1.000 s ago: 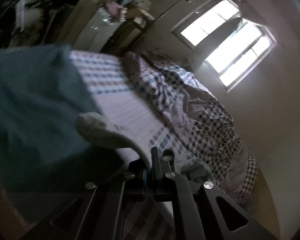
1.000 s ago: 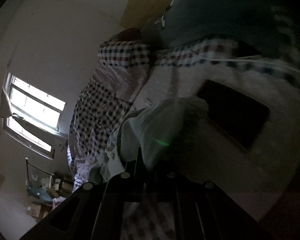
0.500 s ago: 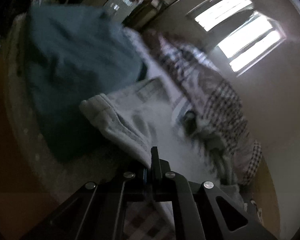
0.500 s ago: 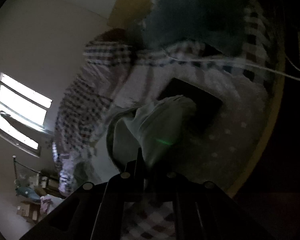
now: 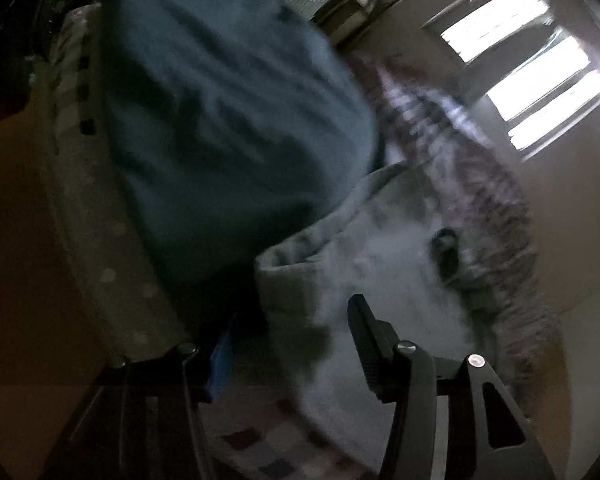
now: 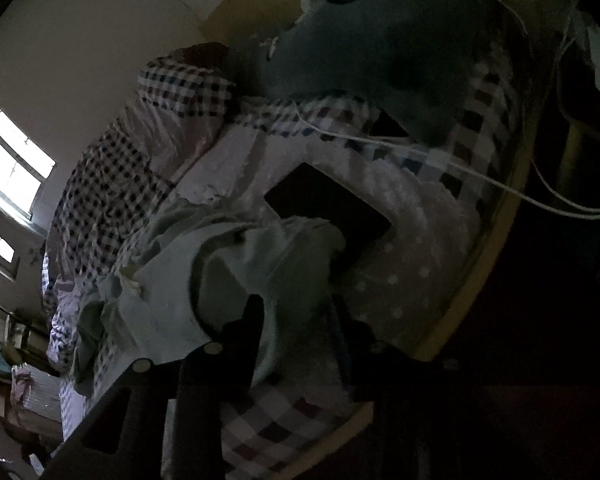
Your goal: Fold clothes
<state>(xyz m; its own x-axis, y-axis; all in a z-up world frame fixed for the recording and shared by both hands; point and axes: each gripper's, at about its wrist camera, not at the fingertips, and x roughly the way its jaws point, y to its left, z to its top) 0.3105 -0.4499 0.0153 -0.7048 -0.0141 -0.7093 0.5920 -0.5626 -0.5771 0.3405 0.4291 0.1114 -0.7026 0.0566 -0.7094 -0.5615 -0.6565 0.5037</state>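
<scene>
A pale grey-green garment (image 5: 380, 264) lies bunched on the bed, its ribbed hem toward the camera. My left gripper (image 5: 292, 332) is open just above that hem, with the cloth lying between its spread fingers. In the right wrist view the same garment (image 6: 260, 264) is heaped in loose folds. The right gripper (image 6: 296, 316) is open too, its dark fingers either side of a fold. The view is too dim to tell whether the pads still touch the cloth.
A large teal cushion (image 5: 228, 120) (image 6: 380, 40) fills one end of the bed. A checked quilt (image 6: 112, 184) is crumpled toward the window (image 5: 520, 60). A dark flat rectangle (image 6: 328, 204) and a white cable (image 6: 500, 188) lie on the sheet near the wooden bed edge (image 6: 488, 248).
Both grippers were shut on the garment; both are now open and the cloth has dropped onto the bed. Both views have swung closer to the mattress.
</scene>
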